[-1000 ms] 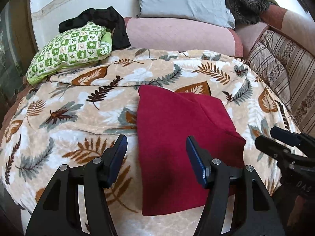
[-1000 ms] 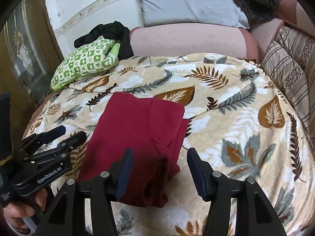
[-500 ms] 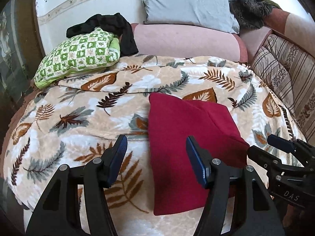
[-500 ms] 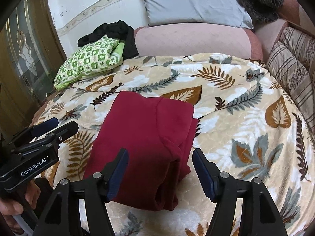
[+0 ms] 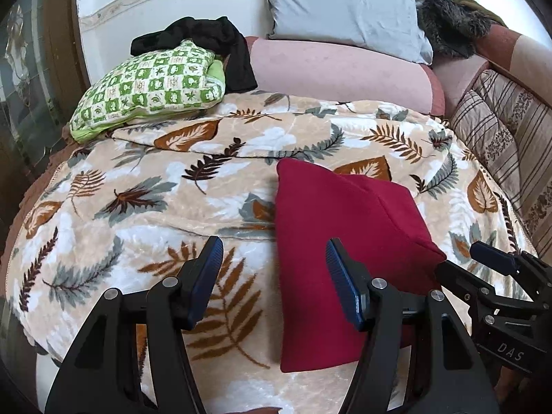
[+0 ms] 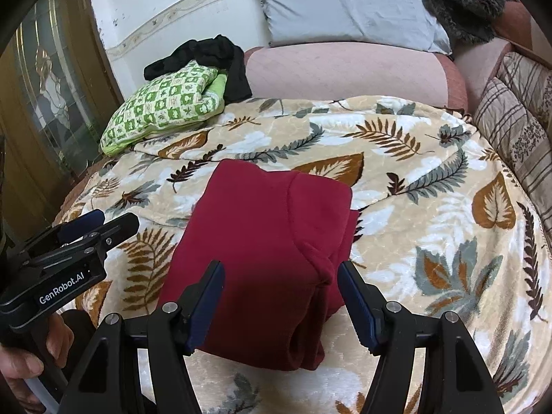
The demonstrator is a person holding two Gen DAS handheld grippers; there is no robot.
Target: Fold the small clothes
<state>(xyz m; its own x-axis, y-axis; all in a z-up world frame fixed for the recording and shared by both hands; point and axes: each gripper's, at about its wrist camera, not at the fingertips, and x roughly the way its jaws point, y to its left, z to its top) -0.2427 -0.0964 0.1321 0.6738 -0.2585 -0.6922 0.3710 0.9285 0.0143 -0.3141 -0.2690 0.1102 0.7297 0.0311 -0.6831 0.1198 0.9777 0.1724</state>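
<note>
A folded dark red garment (image 5: 345, 220) (image 6: 269, 227) lies flat on the leaf-print blanket (image 5: 155, 207) (image 6: 431, 179). My left gripper (image 5: 273, 243) hovers open over the garment's left edge, with its right finger above the cloth and its left finger above the blanket. My right gripper (image 6: 281, 265) stands open over the garment's near right part, where thicker folds bunch up; neither pad presses the cloth. Each gripper shows in the other's view: the right gripper (image 5: 483, 258) at the garment's right corner, the left gripper (image 6: 100, 224) beside its left edge, held by a hand (image 6: 20, 362).
At the back left a green checked pillow (image 5: 151, 86) lies with black clothing (image 5: 214, 41) behind it. A pink bolster (image 5: 338, 69) and a grey pillow (image 5: 345, 3) stand at the back. Striped cushions (image 5: 496, 138) line the right side. A glass door (image 6: 45, 103) is at left.
The right gripper's jaws have spread wider. The left view has swung slightly to the left, so the garment sits further right in it. The garment itself lies as before.
</note>
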